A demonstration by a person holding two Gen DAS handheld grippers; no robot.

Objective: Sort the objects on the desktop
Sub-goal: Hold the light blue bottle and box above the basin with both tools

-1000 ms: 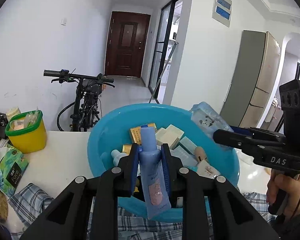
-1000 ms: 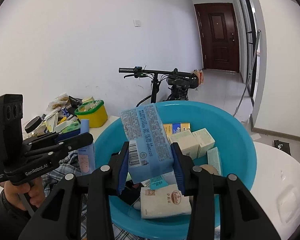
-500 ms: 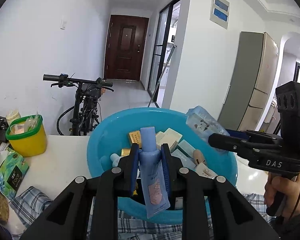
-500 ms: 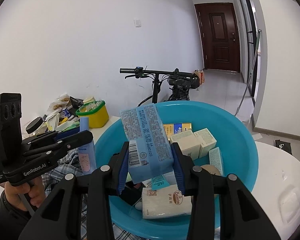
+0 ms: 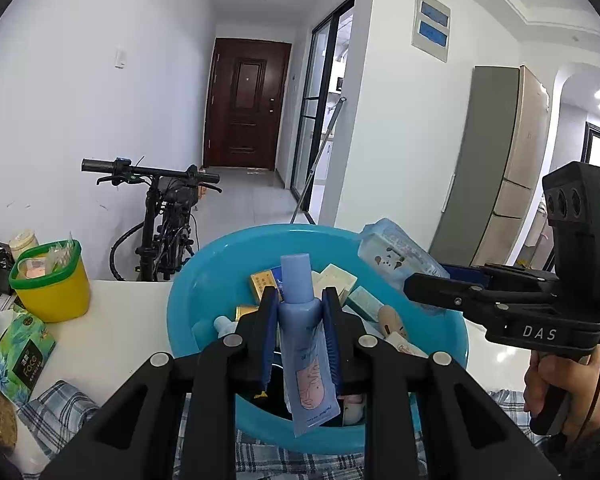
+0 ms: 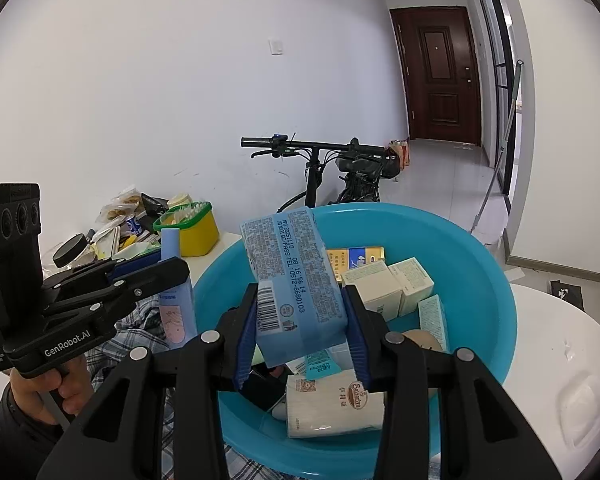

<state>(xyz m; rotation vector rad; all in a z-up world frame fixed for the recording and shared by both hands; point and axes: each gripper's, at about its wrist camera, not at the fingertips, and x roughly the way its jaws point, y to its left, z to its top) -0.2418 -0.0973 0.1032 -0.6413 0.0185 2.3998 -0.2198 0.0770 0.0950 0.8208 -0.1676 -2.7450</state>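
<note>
Low centre, the left gripper (image 5: 300,320) tilts downward, clamped on a blue tube (image 5: 305,344) — the right gripper (image 6: 302,320) likewise, clamped on a tissue pack (image 6: 296,280) above the blue basin (image 6: 480,280).

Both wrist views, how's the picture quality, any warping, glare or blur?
Left wrist view: strong fisheye bending with dark corners, ceiling lights blown out at right, sharp on the tube in the left claw. Right wrist view: same warping, even daylight, print on the pack in the right claw crisp; no motion blur.

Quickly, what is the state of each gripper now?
Left gripper: shut on the blue tube.
Right gripper: shut on the blue packet.
</note>
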